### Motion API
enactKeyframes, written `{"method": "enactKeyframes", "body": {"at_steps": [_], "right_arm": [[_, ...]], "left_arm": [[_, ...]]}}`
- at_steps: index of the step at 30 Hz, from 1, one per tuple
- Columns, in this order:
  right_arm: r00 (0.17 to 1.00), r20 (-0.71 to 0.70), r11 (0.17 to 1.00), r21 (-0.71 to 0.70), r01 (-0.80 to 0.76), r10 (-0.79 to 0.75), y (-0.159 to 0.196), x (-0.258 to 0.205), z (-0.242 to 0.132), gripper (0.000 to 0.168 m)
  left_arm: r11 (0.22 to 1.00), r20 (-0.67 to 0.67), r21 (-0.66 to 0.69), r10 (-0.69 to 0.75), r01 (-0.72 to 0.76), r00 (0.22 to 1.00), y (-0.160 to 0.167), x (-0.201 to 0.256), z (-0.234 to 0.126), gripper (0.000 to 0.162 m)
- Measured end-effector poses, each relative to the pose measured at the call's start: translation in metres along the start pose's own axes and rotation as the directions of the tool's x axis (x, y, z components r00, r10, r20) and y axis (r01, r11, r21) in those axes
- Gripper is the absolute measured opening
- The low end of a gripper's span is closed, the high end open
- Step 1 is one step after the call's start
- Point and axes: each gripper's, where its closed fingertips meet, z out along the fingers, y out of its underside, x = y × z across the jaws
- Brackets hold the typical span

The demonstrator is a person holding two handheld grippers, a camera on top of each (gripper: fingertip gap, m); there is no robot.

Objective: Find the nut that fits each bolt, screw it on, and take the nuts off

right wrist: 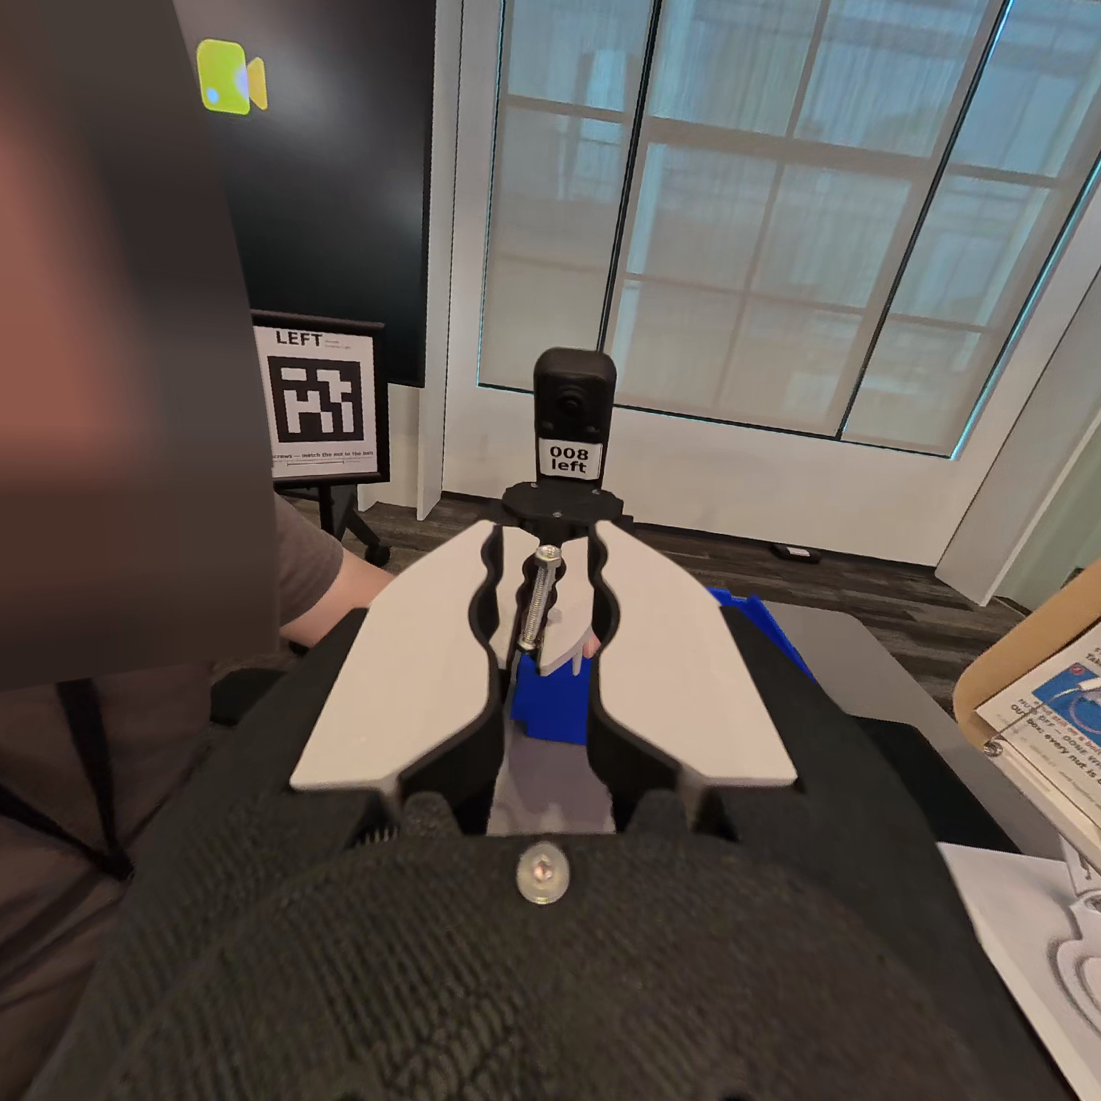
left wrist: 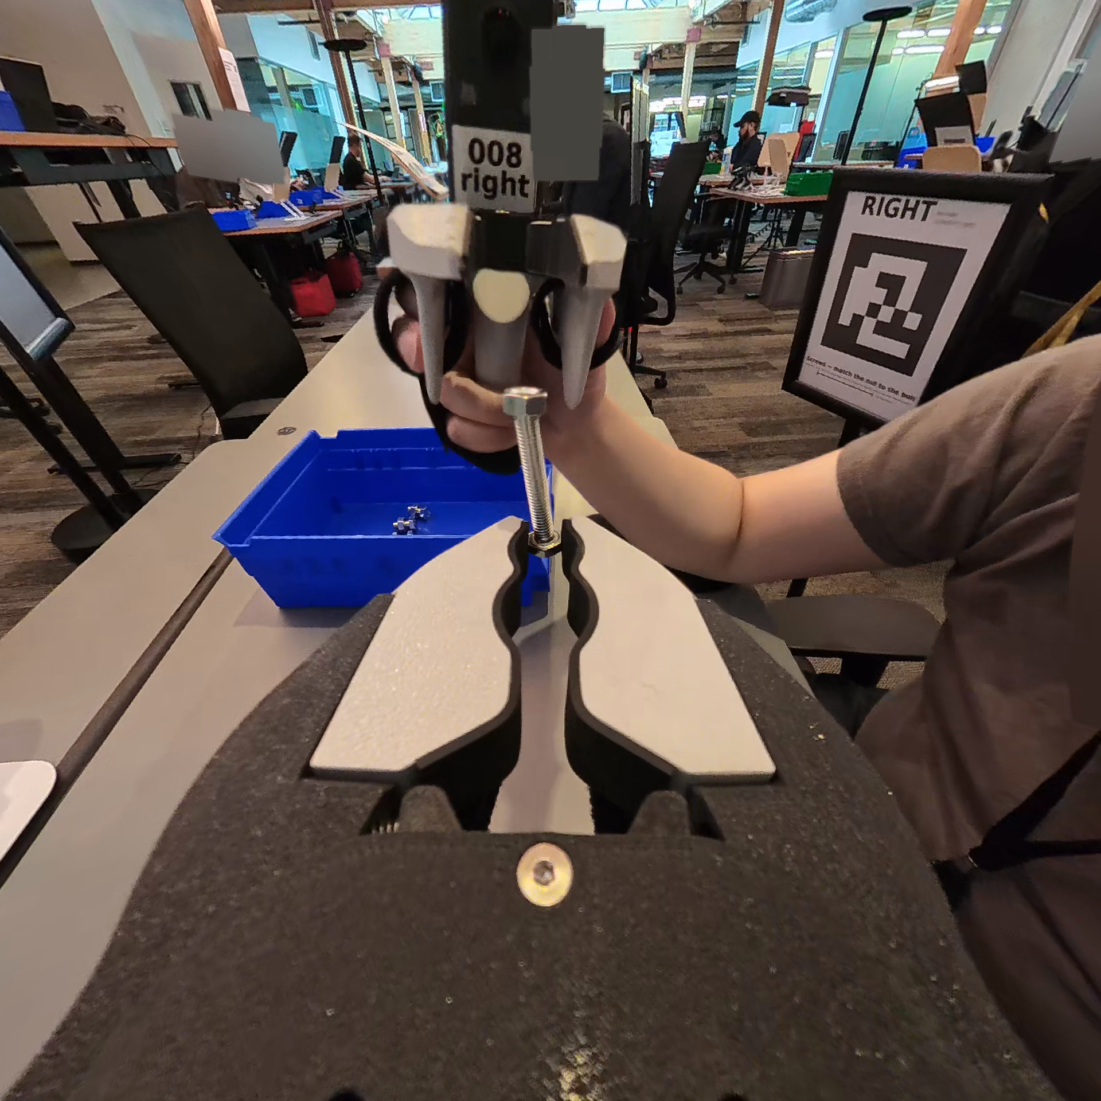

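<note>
A grey table (left wrist: pixel 137 643) runs away from the viewer, its long left edge open to carpeted floor, where a black chair (left wrist: pixel 196 316) stands near. On the table sits a blue bin (left wrist: pixel 286 536) with a few small nuts (left wrist: pixel 411 518) loose on its floor. Just right of the bin, the left gripper (left wrist: pixel 543 539) has its jaws pinched on a nut (left wrist: pixel 543 545) threaded on the lower end of a silver bolt (left wrist: pixel 532 470), which rises nearly upright above the table. The right gripper (left wrist: pixel 503 396) hangs over the bolt's hexagonal head, jaws spread and apart from it, a hand (left wrist: pixel 506 411) behind. Farther right, a person's forearm (left wrist: pixel 715 512) crosses the table's right edge, and a framed sign (left wrist: pixel 905 286) stands beyond
</note>
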Motion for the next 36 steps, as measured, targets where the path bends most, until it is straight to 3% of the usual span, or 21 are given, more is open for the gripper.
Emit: {"method": "enactKeyframes", "body": {"at_steps": [6, 12, 36], "right_arm": [[0.999, 0.026, 0.999, 0.027, 0.023, -0.024, 0.01, 0.001, -0.001, 0.019], [1.0, 0.007, 0.996, 0.089, 0.026, -0.026, 0.01, 0.002, 0.003, 0.021], [0.999, -0.021, 0.998, 0.036, 0.047, -0.046, 0.027, 0.001, 0.02, 0.018]], "left_arm": [[1.0, 0.008, -0.019, 0.009, -0.008, 1.0, 0.003, 0.0, 0.005, 0.01], [1.0, 0.032, -0.02, -0.006, 0.006, 0.999, 0.003, -0.005, 0.001, 0.01], [1.0, 0.014, -0.026, -0.011, 0.011, 1.0, 0.004, -0.001, 0.005, 0.01]]}}
